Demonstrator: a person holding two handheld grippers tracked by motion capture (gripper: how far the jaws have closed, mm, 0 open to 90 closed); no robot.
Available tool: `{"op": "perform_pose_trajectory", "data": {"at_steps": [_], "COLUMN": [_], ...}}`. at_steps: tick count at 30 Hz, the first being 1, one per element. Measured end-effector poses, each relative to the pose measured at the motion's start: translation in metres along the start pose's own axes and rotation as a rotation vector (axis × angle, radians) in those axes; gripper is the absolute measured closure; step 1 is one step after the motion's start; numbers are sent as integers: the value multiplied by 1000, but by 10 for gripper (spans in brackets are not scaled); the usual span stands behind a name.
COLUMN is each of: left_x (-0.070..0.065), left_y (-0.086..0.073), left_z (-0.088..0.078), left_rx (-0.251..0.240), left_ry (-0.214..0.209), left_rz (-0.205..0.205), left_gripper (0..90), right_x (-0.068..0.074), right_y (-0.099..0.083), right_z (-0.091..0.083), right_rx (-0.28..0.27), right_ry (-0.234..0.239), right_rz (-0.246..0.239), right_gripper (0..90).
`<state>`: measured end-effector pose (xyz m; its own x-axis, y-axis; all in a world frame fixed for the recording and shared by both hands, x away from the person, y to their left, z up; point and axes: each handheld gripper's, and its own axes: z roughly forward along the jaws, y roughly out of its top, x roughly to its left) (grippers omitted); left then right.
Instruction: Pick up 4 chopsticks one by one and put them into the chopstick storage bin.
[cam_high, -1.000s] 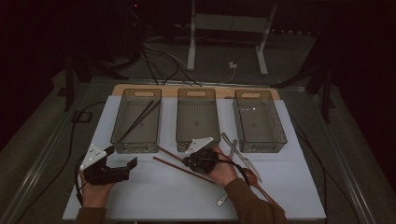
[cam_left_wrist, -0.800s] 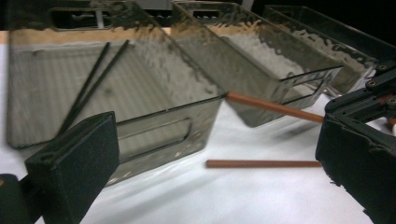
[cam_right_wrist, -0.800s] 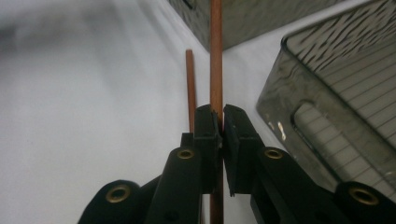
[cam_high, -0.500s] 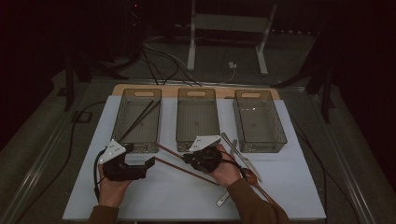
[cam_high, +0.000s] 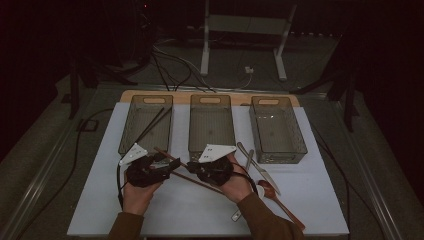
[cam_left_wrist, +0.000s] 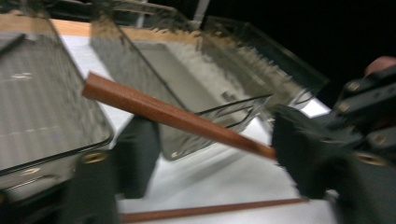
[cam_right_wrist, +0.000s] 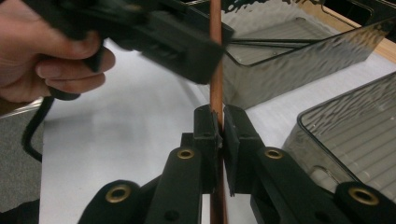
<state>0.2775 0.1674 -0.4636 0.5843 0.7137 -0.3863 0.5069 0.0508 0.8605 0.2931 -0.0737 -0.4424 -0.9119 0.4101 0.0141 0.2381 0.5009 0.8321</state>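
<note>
Right tongs (cam_right_wrist: 219, 123): clenched on brown chopstick (cam_right_wrist: 215, 56), just before middle bin (cam_high: 211, 125).
Left tongs (cam_high: 172, 164): half-closing around same chopstick, pads not yet pressing.

Three clear bins (cam_high: 273, 127), two wooden chopsticks (cam_high: 167, 156), one wooden spoon (cam_high: 280, 201)

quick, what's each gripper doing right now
Left gripper: jaws just closing around the chopstick, not pressing it yet.
Right gripper: shut on that chopstick.
</note>
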Motion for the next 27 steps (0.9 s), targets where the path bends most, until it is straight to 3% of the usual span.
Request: {"op": "perform_pose_trajectory", "data": {"at_steps": [1,3,6,10,14,18,20,24,27], "left_x": [0,-1,-3,-4,1,5,7,11,15], "left_y": [0,0,2,6,9,12,15,22,28], "left_z": [0,1,0,-2,-4,-10,-13,-22,-30], "left_rx": [0,-7,-16,-5,1,-1,0,16,19], "left_ry": [0,-38,-79,-111,-141,-145,-135,-106,-90], "left_rz": [0,-8,-17,-23,-65,-102,-102,-104,-107], "left_gripper": [504,608,712,800,824,845,854,857,857], "right_x": [1,2,4,5,4,0,-4,-13,-18], "right_y": [0,0,1,1,1,0,-1,-4,-7], "right_z": [1,2,4,8,10,7,5,0,-4], "right_rx": [0,-9,-17,-19,-31,-29,-30,-30,-32], "right_ry": [3,6,8,27,37,45,34,-9,-45], "right_rz": [-3,0,5,20,23,48,74,130,148], "right_gripper": [850,850,850,850,837,596,430,254,191]}}
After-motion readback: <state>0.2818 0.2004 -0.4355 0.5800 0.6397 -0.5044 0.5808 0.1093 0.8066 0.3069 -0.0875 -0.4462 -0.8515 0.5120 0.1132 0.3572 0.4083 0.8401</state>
